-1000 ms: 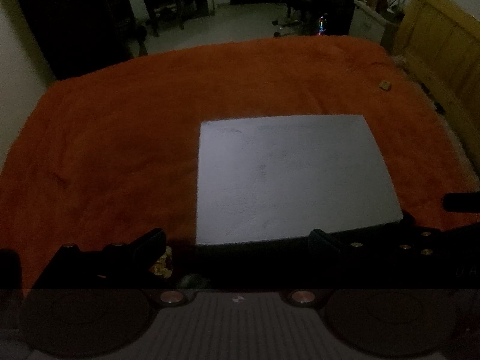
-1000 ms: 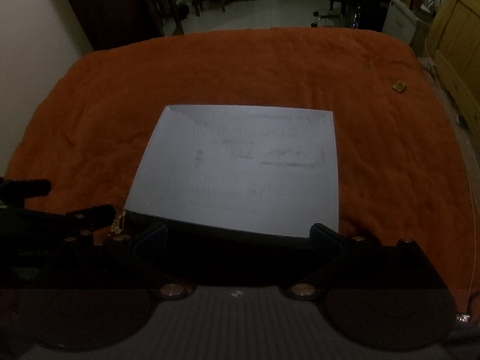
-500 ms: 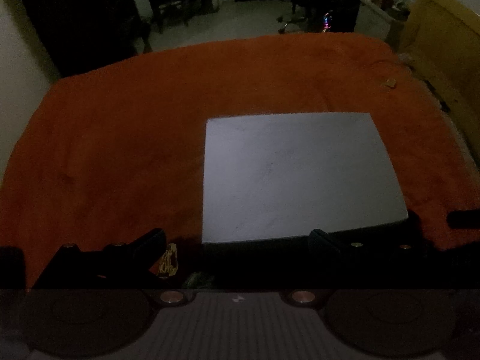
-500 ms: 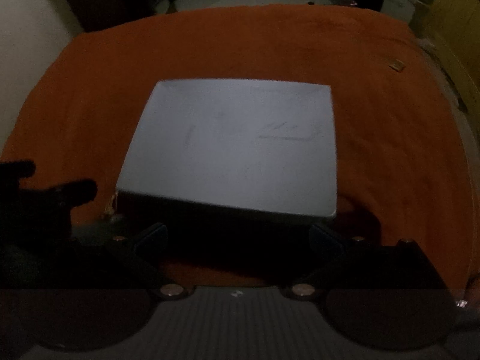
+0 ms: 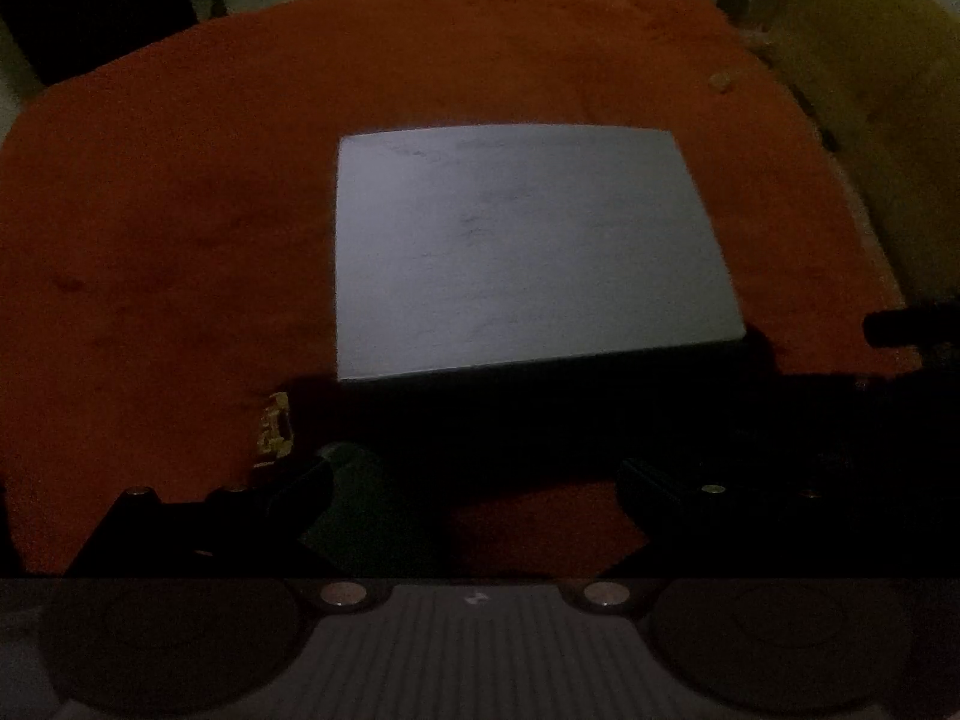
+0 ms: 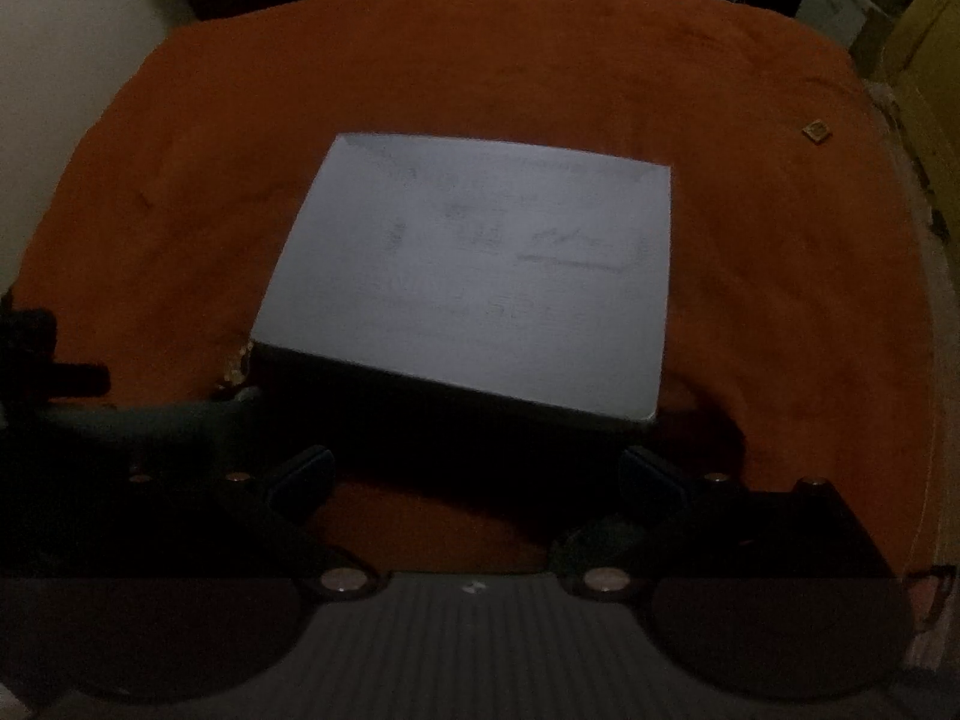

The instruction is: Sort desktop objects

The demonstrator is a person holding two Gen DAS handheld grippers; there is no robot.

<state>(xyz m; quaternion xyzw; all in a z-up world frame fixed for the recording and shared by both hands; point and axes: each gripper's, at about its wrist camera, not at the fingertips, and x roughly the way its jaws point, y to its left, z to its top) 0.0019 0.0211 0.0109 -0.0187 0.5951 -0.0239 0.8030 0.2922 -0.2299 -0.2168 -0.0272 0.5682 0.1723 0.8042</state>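
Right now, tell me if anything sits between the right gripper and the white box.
Nothing visible does. The right gripper is open, and only bare orange blanket in shadow lies between its fingers and the near edge of the white box. The small gold item sits off the box's left corner, outside that path.

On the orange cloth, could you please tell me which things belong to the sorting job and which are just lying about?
Likely for the job:
- white box, central on the orange cloth
- gold-patterned small item by the box's near-left corner
- small tan piece, far right

Just around:
- wooden furniture at the right edge
- dim room beyond
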